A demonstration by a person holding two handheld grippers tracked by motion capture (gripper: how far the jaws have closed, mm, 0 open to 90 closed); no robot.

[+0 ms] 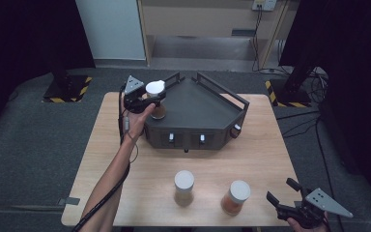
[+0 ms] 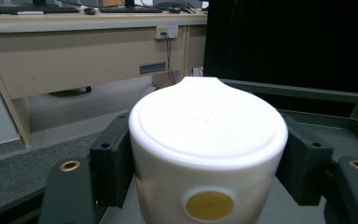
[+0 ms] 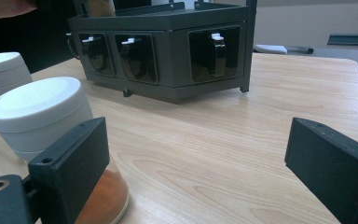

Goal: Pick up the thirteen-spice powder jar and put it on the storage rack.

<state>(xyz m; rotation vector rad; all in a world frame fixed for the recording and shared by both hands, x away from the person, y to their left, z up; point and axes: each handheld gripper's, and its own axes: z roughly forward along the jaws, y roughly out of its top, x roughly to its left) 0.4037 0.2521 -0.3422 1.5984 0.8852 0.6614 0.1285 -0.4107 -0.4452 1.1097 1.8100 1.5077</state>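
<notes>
Sticker (image 2: 209,206) shows in left gripper view.

The left claw (image 2: 208,154) clamps a white-lidded jar (image 2: 208,140) between its black jaws, a dark tray rail (image 2: 303,93) just beyond.

No readable text, label, brand or number anywhere. Only a plain yellow dot (image 2: 209,206), at six o'clock on the white jar lid (image 2: 208,126), without lettering. Black-and-yellow hazard stripes (image 1: 84,86) on a stand base at ten o'clock.
</notes>
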